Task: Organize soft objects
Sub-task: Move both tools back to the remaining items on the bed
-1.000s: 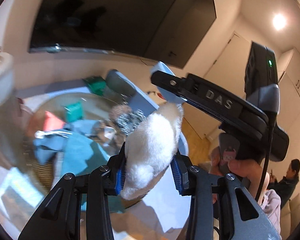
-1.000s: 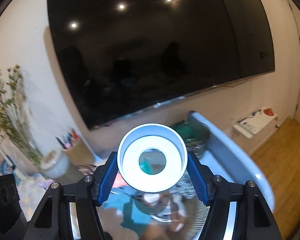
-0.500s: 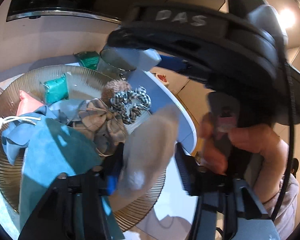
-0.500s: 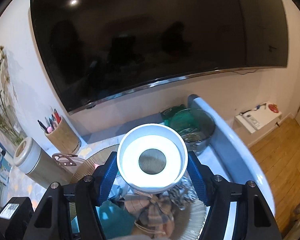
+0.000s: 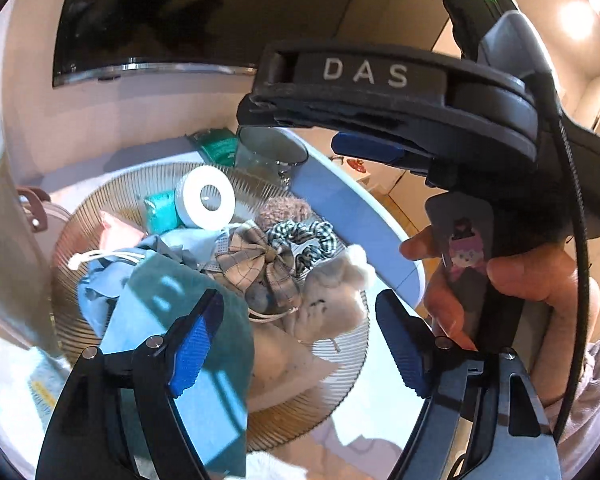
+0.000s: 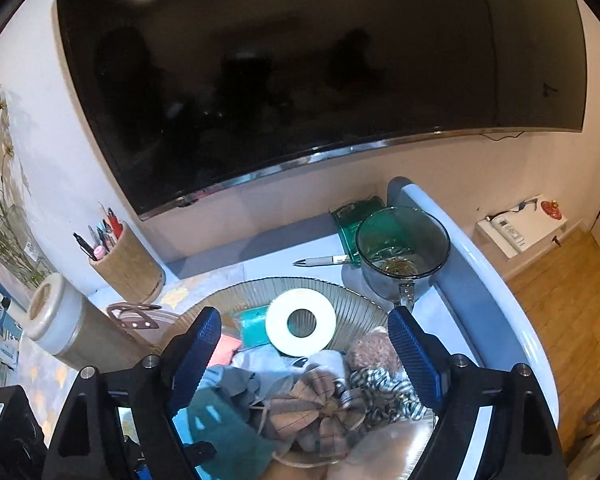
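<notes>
A ribbed round basket (image 5: 340, 384) (image 6: 340, 292) holds several soft things. A white tape roll (image 5: 208, 199) (image 6: 301, 322) lies at its far side. A white plush toy (image 5: 332, 292) lies at its right edge. A plaid bow (image 5: 260, 260) (image 6: 312, 404), a checked scrunchie (image 5: 308, 240) (image 6: 384, 396), a teal cloth (image 5: 188, 320) (image 6: 224, 436) and a blue drawstring pouch (image 5: 100, 276) fill the middle. My left gripper (image 5: 300, 344) is open and empty above the basket's near side. My right gripper (image 6: 304, 364) is open and empty above the tape roll, its body (image 5: 400, 96) showing in the left wrist view.
A glass mug (image 6: 402, 252) and a green packet (image 6: 352, 220) stand behind the basket, a pen (image 6: 324, 260) beside them. A pen holder (image 6: 128, 264) and a white-lidded jar (image 6: 64, 328) stand at the left. A TV (image 6: 300, 72) hangs on the wall. The table edge (image 6: 512, 312) curves right.
My left gripper opened and the white plush toy dropped into the basket. My right gripper opened and the tape roll now lies in the basket. Both grippers tilted down toward the basket.
</notes>
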A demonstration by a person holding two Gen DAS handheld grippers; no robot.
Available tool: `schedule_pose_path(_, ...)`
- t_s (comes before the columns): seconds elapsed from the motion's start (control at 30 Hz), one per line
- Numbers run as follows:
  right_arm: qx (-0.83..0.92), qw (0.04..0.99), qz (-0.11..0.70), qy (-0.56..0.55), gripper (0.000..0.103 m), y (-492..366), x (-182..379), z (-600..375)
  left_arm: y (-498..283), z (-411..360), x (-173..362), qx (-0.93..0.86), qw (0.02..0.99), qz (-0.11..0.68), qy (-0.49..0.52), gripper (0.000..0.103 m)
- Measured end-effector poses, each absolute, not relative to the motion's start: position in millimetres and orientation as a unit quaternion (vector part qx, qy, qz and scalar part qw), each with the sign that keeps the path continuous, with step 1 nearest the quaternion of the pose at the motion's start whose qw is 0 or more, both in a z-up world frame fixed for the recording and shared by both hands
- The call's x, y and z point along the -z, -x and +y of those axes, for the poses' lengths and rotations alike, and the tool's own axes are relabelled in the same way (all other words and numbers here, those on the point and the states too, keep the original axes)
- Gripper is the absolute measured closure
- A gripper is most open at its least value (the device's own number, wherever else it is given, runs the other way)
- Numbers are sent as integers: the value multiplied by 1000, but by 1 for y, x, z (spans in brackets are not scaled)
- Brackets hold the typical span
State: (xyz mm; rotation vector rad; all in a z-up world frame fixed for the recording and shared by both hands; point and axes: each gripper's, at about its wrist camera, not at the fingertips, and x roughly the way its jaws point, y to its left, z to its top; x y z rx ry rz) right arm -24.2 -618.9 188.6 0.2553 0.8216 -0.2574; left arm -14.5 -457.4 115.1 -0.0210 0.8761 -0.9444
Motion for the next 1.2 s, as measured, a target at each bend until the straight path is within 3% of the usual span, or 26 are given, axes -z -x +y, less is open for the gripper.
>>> schedule_pose_path(0.47, 100, 939, 308, -118, 18, 42, -275, -539, 34, -390, -183, 417, 850, 323, -10, 25)
schedule_pose_path(0.7, 50, 952, 276, -123, 13, 21, -292, -471, 5, -304, -206, 365, 881, 300, -6, 21)
schedule_pose_path(1.03, -64, 941, 301, -141, 13, -54, -237, -353, -91, -123, -175, 207, 925, 317, 17, 21)
schedule_pose_path(1.2, -90, 926, 341, -131, 13, -87, -174, -302, -145, -60, -127, 205, 898, 389, 18, 21)
